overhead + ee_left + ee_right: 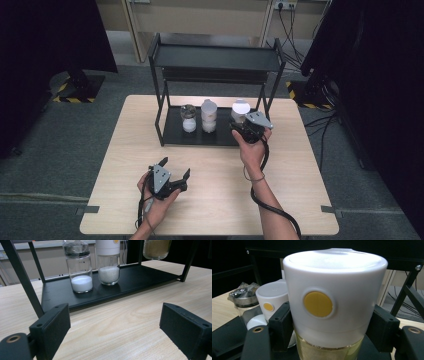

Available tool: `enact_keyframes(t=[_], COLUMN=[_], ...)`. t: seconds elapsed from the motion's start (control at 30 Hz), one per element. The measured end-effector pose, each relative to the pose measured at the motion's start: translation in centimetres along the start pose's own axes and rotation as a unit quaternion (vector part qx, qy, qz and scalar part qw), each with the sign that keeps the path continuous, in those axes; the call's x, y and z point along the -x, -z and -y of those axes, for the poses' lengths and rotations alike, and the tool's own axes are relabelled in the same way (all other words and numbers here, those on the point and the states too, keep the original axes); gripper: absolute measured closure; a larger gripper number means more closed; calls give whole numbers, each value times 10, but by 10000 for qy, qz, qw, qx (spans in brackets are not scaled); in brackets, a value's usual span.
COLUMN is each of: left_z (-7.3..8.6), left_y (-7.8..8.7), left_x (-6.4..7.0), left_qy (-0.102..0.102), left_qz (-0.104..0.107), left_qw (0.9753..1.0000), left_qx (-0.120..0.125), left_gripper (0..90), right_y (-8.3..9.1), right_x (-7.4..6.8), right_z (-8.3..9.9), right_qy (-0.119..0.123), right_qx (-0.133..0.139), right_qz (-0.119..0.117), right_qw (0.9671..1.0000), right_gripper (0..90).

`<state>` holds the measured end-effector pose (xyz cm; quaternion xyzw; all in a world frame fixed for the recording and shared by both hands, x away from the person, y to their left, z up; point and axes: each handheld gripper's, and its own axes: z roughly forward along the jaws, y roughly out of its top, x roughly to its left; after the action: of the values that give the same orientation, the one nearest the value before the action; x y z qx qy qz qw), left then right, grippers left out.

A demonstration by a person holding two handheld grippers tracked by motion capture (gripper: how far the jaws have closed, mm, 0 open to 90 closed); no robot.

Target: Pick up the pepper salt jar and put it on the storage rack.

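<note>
While clamped between both jaws just under its white cap, tan-spice jar (329, 315) sits at right end of black rack's lower shelf (172, 131); right gripper (244, 126) closed on it, held from the near side by right hand (252, 150). Yellow round button on cap facing the gripper camera. Whether jar base touches shelf or hangs just above: cannot tell; in left gripper view tan jar (157, 248) seen cut off at top edge, apart from the others.

Just beside it to the left, second white-capped jar (208, 116) with coarse white grains, upright on same shelf, very close to the left jaw in right gripper view. Further left, clear glass jar (188, 118) with dark metal lid and fine white powder, upright. Three jars in a row, tan one rightmost.

Rack upright post (266, 100) right behind and beside the held jar; upper shelf (215, 57) overhead, close above the cap. Nearest crowding: middle jar and right post.

Left gripper (173, 176) low over light wooden table (300, 200), near front-left, well apart from rack, jaws spread wide, nothing between them, pointed at shelf. Cable (272, 210) trailing along right forearm.
</note>
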<state>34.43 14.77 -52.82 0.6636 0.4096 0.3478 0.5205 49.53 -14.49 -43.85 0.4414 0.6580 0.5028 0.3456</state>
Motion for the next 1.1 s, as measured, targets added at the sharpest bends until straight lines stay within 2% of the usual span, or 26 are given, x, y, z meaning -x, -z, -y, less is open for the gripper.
enact_keyframes(t=[1.1], left_z=[0], left_y=[0], left_x=[0], left_qy=[-1], left_qz=[6], left_qw=[10000], left_qx=[-10], left_gripper=[92], right_y=[-35], right_x=[1], right_z=[-2], right_qy=[-42], right_qx=[-191], right_qz=[110], right_qw=[9997], right_gripper=[309])
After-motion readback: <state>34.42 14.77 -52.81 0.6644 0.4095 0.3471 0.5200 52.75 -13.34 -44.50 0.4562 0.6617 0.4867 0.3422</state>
